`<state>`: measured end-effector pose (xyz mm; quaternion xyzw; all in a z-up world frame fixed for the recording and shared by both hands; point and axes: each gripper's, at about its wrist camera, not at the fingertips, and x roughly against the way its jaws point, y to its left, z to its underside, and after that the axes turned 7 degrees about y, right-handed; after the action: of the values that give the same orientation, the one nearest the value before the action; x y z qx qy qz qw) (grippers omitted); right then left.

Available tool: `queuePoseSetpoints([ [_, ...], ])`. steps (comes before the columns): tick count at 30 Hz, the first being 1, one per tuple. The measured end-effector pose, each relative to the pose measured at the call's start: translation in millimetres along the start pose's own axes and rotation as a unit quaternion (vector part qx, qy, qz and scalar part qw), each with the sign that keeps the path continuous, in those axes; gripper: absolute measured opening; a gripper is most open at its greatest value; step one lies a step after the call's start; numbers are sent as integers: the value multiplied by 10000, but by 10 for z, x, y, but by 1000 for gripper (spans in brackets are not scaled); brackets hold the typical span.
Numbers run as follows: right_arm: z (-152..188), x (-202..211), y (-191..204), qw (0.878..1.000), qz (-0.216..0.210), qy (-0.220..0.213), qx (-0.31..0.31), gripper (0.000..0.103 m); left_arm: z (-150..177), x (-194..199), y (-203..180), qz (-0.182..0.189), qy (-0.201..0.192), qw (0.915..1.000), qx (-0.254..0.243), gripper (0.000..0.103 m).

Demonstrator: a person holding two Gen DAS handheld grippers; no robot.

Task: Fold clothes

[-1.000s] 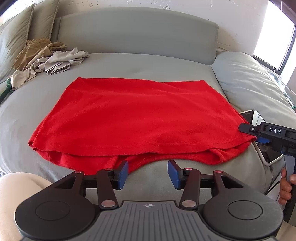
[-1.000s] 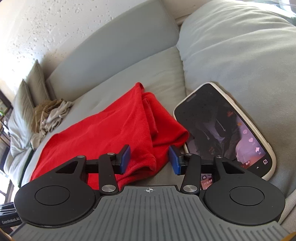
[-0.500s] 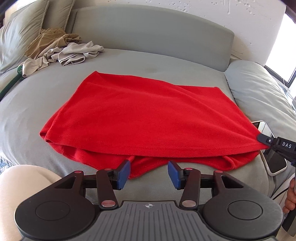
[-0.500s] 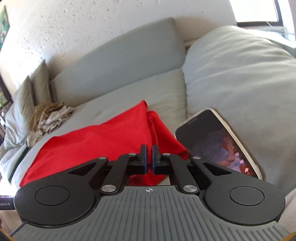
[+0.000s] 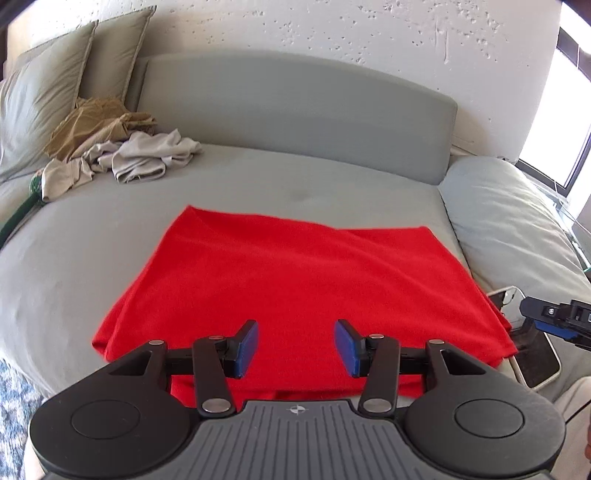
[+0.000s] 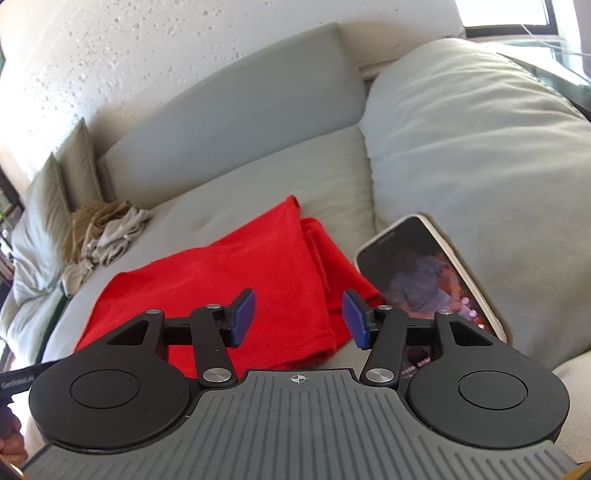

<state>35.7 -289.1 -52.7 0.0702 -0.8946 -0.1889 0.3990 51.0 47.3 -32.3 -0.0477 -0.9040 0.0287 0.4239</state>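
Red cloth [image 5: 295,295] lay flat on the grey sofa seat [image 5: 110,229], folded into a rough trapezoid, soft fleecy knit, a doubled layer showing along its right edge [image 6: 317,258]. Slight ripple across the far edge, otherwise smooth.

Left claw [image 5: 295,343] hung over the near edge of the cloth, blue pads [image 5: 245,349] spread apart, nothing between them. Right claw [image 6: 298,319] sat over the cloth's near right corner, pads likewise apart and gripping nothing; in the left wrist view its black tip [image 5: 554,317] showed just off the cloth's right side.

Phone [image 6: 428,280], glossy dark screen in a pale rounded case, lay just right of the cloth, leaning against the puffy grey cushion [image 6: 480,147]. Screen lit, content blurred.

Beyond the cloth to the far left: crumpled heap of beige and tan clothes [image 5: 122,151], in front of two olive pillows [image 5: 55,92]. Smooth grey backrest [image 5: 295,107] behind the cloth, rough white plaster wall [image 5: 332,29] above it.
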Motion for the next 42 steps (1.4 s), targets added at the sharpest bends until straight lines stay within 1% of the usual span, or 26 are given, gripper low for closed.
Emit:
queuePoseSetpoints([
  [2, -144, -7, 143, 9998, -143, 81, 141, 81, -165, -134, 32, -197, -100, 9997, -74, 46],
  [4, -324, -118, 241, 9993, -309, 128, 177, 88, -340, -323, 103, -262, -116, 9996, -67, 45],
  [8, -708, -551, 265, 9991, -276, 317, 8, 88, -746, -776, 343, -231, 267, 9986, 382, 42],
  [11, -987, -960, 153, 9977, -184, 555, -347, 88, -1000, -1090, 560, 17, 537, 9938, 974, 38],
  [13, -1121, -1176, 60, 9954, -215, 613, -706, 87, -1085, -1289, 632, 219, 572, 9913, 1167, 32],
  [14, -1177, -1272, 16, 9942, -226, 606, -859, 86, -1103, -1382, 645, 264, 548, 9913, 1164, 29],
  [15, -1227, -1364, -24, 9932, -236, 573, -985, 84, -1095, -1465, 669, 218, 513, 9915, 1177, 22],
  [16, -1269, -1461, -57, 9924, -272, 553, -1068, 82, -1077, -1543, 697, 131, 473, 9916, 1196, 19],
  [18, -1328, -1687, -125, 9907, -293, 646, -1164, 73, -1039, -1700, 754, -43, 394, 9916, 1233, 12],
  [20, -1359, -1904, -183, 9894, -265, 775, -1202, 60, -961, -1751, 875, 42, 294, 9884, 1492, 12],
  [22, -1376, -2097, -237, 9882, -272, 877, -1226, 60, -883, -1768, 986, 156, 210, 9846, 1728, 9],
  [25, -1380, -2256, -299, 9857, -720, 811, -1287, 59, -823, -1721, 1059, 204, 168, 9817, 1885, 8],
  [26, -1382, -2296, -295, 9850, -841, 840, -1253, 50, -810, -1702, 1065, 185, 184, 9813, 1905, 8],
  [28, -1349, -2365, -274, 9835, -981, 973, -1171, 37, -785, -1676, 1066, 126, 228, 9812, 1911, 9],
  [29, -1334, -2391, -257, 9833, -1022, 1024, -1104, 26, -775, -1668, 1063, 92, 242, 9814, 1901, 9],
  [30, -1322, -2389, -218, 9855, -961, 1015, -965, 15, -772, -1660, 1050, 27, 253, 9821, 1869, 8],
  [31, -1304, -2375, -171, 9885, -841, 958, -816, 8, -772, -1652, 1035, -51, 262, 9828, 1826, 8],
  [32, -1287, -2350, -119, 9917, -703, 859, -652, 8, -773, -1643, 1019, -130, 271, 9835, 1783, 8],
  [34, -1284, -2219, -4, 9981, -305, 369, -394, 7, -762, -1621, 962, -356, 261, 9866, 1570, 8],
  [35, -1293, -2166, 35, 9992, -123, 160, -349, 7, -751, -1622, 943, -454, 252, 9879, 1463, 8],
  [36, -1306, -2166, 42, 9991, -13, 101, -419, 7, -742, -1629, 947, -505, 244, 9882, 1427, 9],
  [37, -1317, -2178, 51, 9988, 118, 68, -463, 7, -734, -1637, 959, -539, 237, 9881, 1420, 10],
  [39, -1327, -2293, 36, 9972, 390, 308, -558, 8, -728, -1644, 1024, -538, 257, 9857, 1574, 12],
  [40, -1333, -2331, -5, 9956, 419, 438, -715, 6, -729, -1627, 1064, -556, 272, 9830, 1727, 12],
  [41, -1342, -2310, -34, 9943, 465, 423, -862, 7, -731, -1587, 1094, -637, 274, 9795, 1892, 12],
  [42, -1364, -2244, -43, 9926, 652, 357, -964, 7, -727, -1527, 1107, -720, 265, 9762, 2029, 11],
])
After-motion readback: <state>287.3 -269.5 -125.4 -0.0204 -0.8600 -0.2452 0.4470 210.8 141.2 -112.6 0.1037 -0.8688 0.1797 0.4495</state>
